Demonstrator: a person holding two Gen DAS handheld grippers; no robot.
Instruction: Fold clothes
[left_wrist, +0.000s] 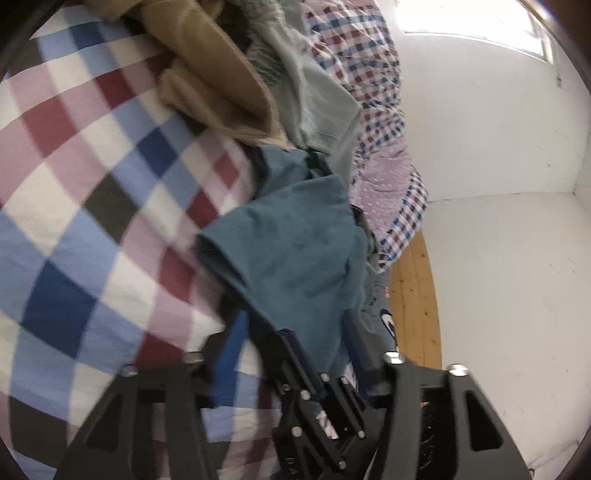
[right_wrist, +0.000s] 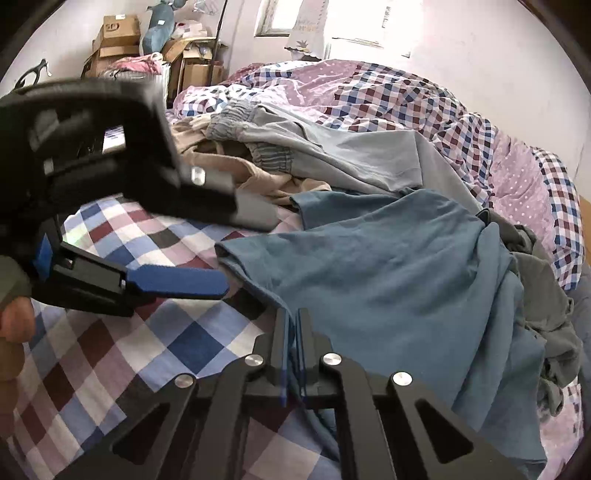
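Right wrist view: right tongs (right_wrist: 293, 321) pinch the teal shirt (right_wrist: 388, 266) hem at lower centre; left tongs (right_wrist: 221, 282), apparently clamping its sleeve, may slip, rumpling it on the bed (right_wrist: 110, 347).

We see a bed (right_wrist: 122, 354) covered by a sheet checked in white, light blue, dark blue, maroon, pink and grey. Farther back on it lies a rumpled quilt (right_wrist: 424, 107), part small check, part lilac with white dots. Behind the bed, in the far left corner of the room, we see a stack of cardboard boxes (right_wrist: 118, 33) with a blue-grey soft toy (right_wrist: 159, 26) resting on top. Bright daylight comes through a window (right_wrist: 369, 22) in the far white wall. In the left wrist view, a strip of pale wooden floor (left_wrist: 413, 295) shows beside the bed, meeting a white wall (left_wrist: 498, 129).
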